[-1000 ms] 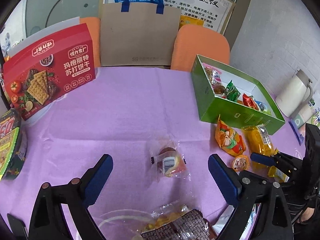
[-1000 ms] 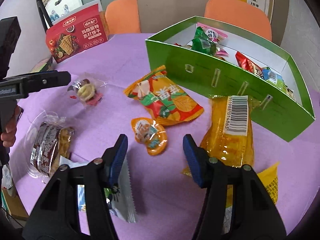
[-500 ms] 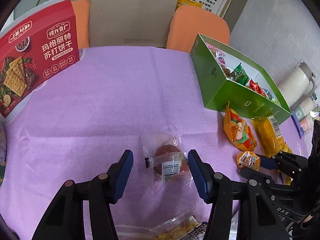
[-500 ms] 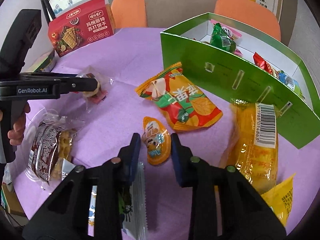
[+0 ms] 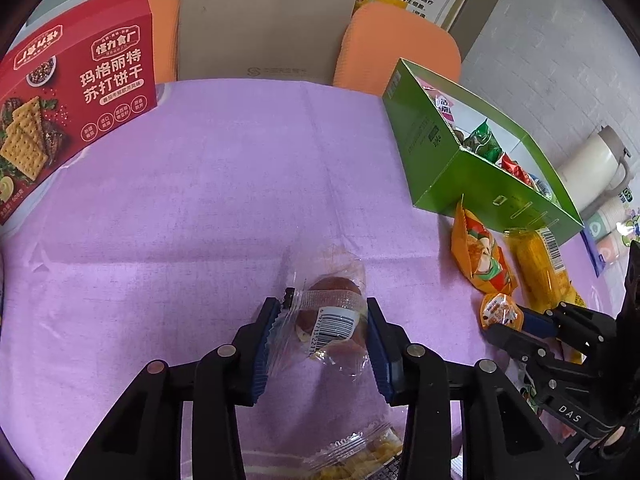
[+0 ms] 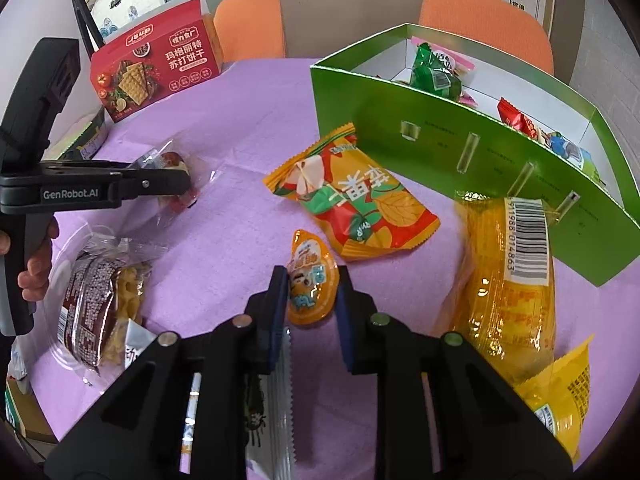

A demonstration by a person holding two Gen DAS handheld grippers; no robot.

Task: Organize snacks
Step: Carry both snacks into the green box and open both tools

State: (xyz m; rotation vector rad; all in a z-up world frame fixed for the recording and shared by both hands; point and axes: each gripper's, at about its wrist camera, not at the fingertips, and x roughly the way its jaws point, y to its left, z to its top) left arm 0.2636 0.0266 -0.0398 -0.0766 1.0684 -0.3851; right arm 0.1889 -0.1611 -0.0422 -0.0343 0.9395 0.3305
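My left gripper point(image 5: 320, 312) is shut on a clear-wrapped bun point(image 5: 334, 320) that lies on the purple tablecloth; it also shows from the side in the right wrist view point(image 6: 176, 184). My right gripper point(image 6: 312, 280) is shut on a small orange jelly cup point(image 6: 310, 280), which also shows in the left wrist view point(image 5: 500, 312). The green box point(image 6: 460, 148) with several snack packs inside stands at the right; it also shows in the left wrist view point(image 5: 440, 160).
An orange snack bag point(image 6: 348, 204) and a yellow corn pack point(image 6: 508, 280) lie before the box. A brown pastry pack point(image 6: 96, 292) lies at the left. A red cracker box point(image 5: 68, 92) stands far left. A white kettle point(image 5: 592, 164) stands far right.
Both grippers moved forward and closed: the left around the wrapped bun, the right around the orange jelly cup.
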